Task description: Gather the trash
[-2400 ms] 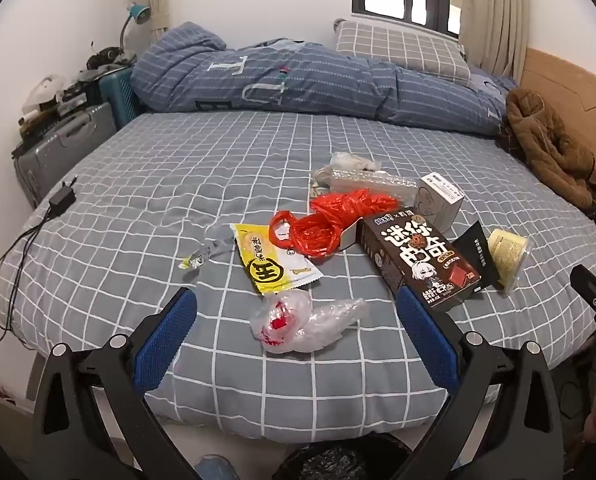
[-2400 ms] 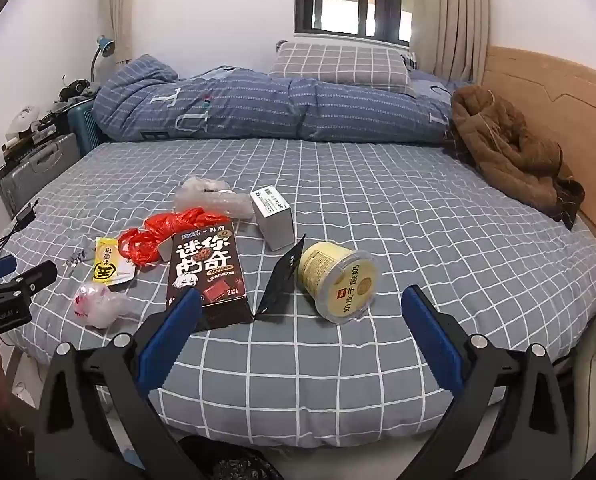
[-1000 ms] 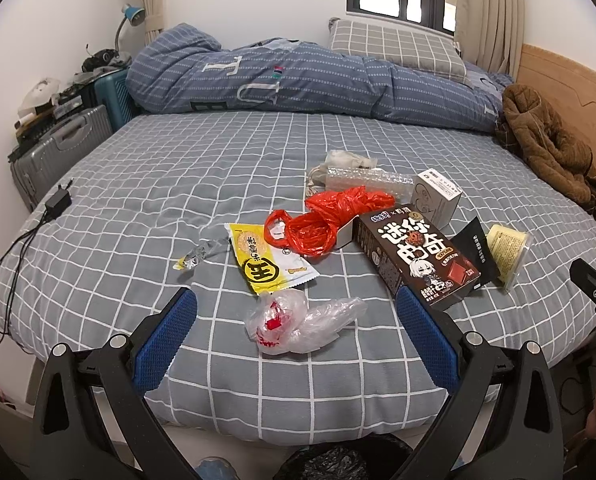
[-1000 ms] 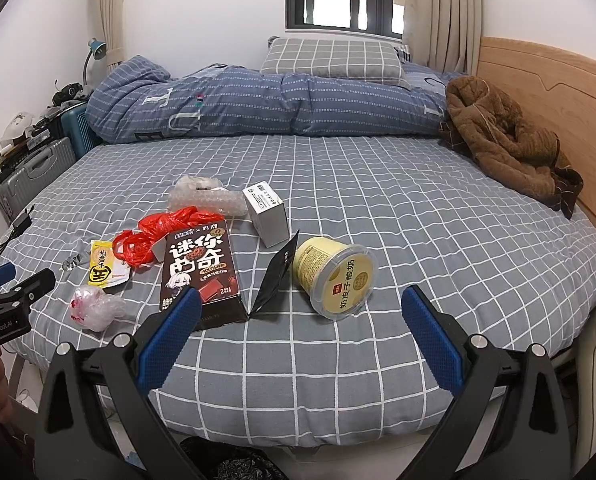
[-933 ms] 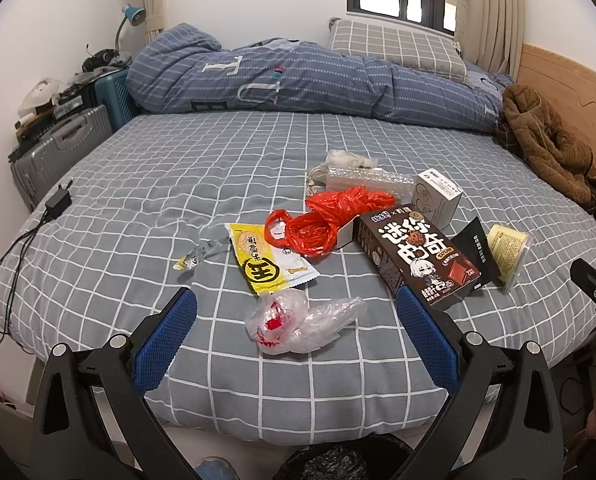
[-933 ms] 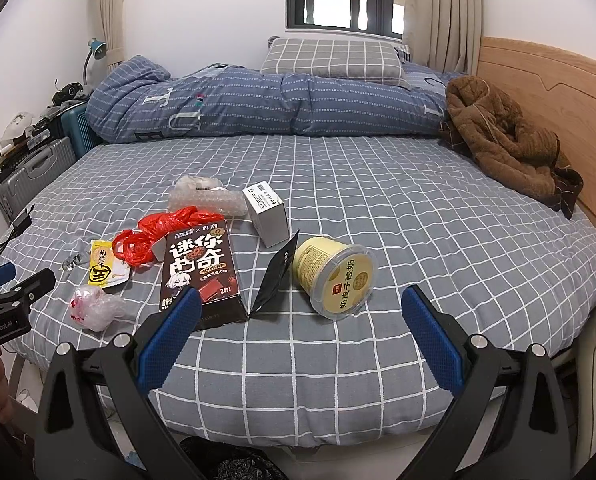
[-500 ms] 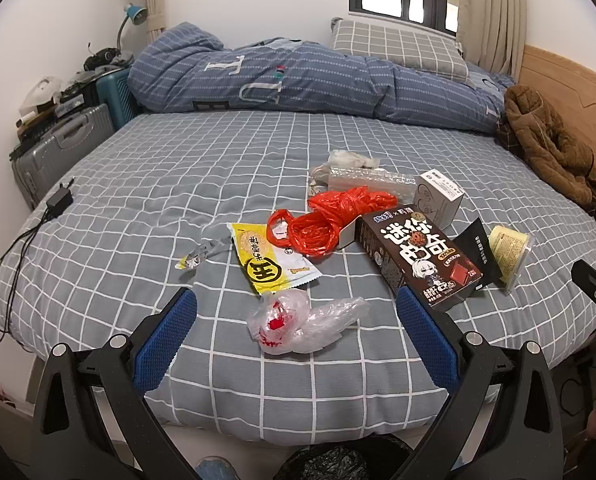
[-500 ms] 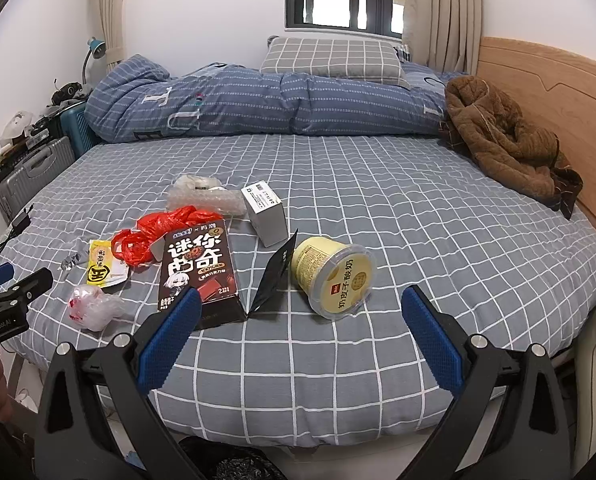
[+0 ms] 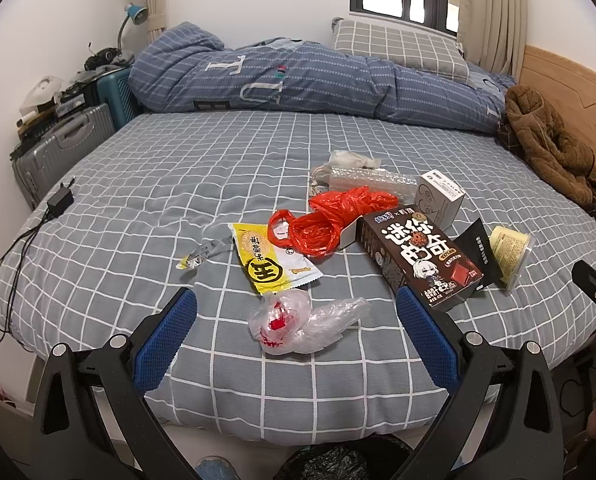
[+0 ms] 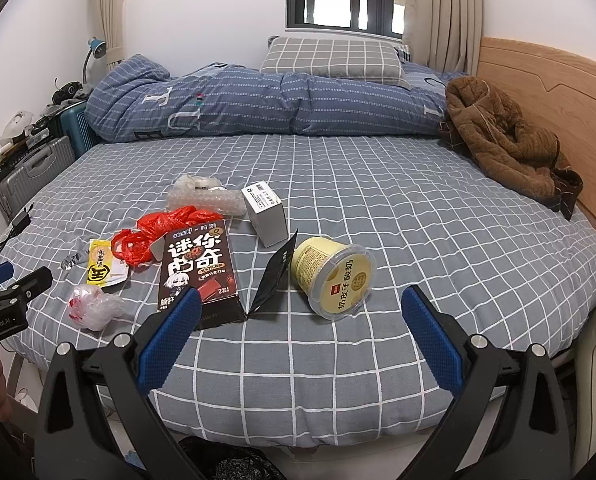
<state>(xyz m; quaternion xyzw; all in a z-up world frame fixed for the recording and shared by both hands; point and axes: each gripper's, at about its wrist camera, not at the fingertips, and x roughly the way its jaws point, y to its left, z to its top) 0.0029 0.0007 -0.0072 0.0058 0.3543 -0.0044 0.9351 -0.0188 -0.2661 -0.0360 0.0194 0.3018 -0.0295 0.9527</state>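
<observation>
Several pieces of trash scattered near the foot of the bed [image 9: 178, 168], none collected yet; left gripper [image 9: 296, 332] hovering with fingers spread wide, framing the crumpled clear plastic bag [image 9: 302, 324] lying nearest the bed's edge, likely the easiest first pick; beyond it the yellow snack wrapper [image 9: 268, 260], a small foil scrap [image 9: 202, 254] just beside, then the red plastic bag [image 9: 330, 220] touching the dark chocolate box [image 9: 418, 256]; further back, bubble wrap [image 9: 362, 178] and a small white box [image 9: 440, 198]; right gripper [image 10: 298, 328] likewise spread and empty, aimed between the chocolate box and the yellow tub [image 10: 334, 276] tipped on its side, a black pouch [image 10: 276, 276] propped between them; black bin bag [image 9: 330, 464] glimpsed below the bed edge, presumably placed there so trash can be dropped straight down; brown coat [image 10: 502, 144] and quilt [image 10: 258, 100] well apart, probably not trash.
</observation>
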